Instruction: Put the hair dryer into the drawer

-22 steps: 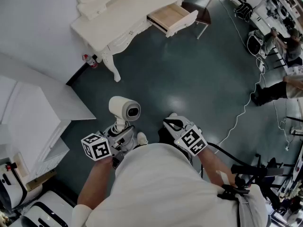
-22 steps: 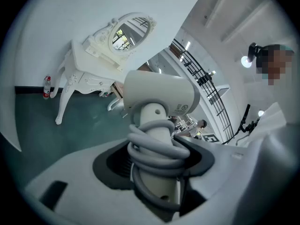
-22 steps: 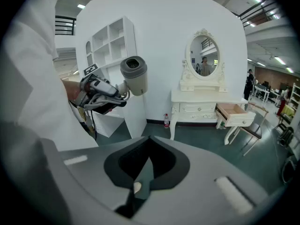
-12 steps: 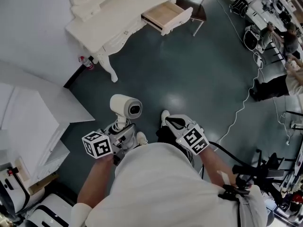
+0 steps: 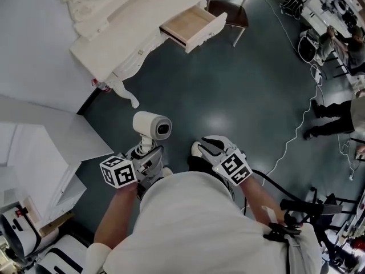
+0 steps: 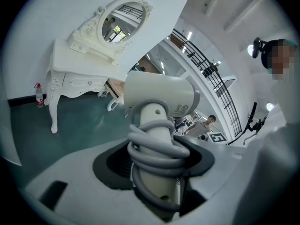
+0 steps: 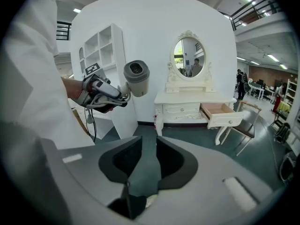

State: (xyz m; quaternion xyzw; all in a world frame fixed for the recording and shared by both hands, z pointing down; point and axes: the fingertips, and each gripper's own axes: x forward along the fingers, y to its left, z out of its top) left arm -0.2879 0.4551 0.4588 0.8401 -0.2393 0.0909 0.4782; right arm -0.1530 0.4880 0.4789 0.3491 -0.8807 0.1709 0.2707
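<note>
White plastic hair dryer is clamped by its handle in the left gripper, barrel uppermost and nozzle end facing the head camera. In the left gripper view, both jaws press on the handle, and a grey cord is coiled in several turns around the handle just above the grip. The hair dryer is held in the air above the dark green floor, well apart from the drawer.

Right gripper is beside the left one, in front of the person's torso, and it carries nothing. In the right gripper view, its jaws stand apart by a narrow gap, and only floor shows between them.

The drawer is pulled out of the white counter at the top of the head view. Its interior is bare light wood. An oval mirror stands on the counter top. A chair with a dark seat stands just beside the open drawer.
</note>
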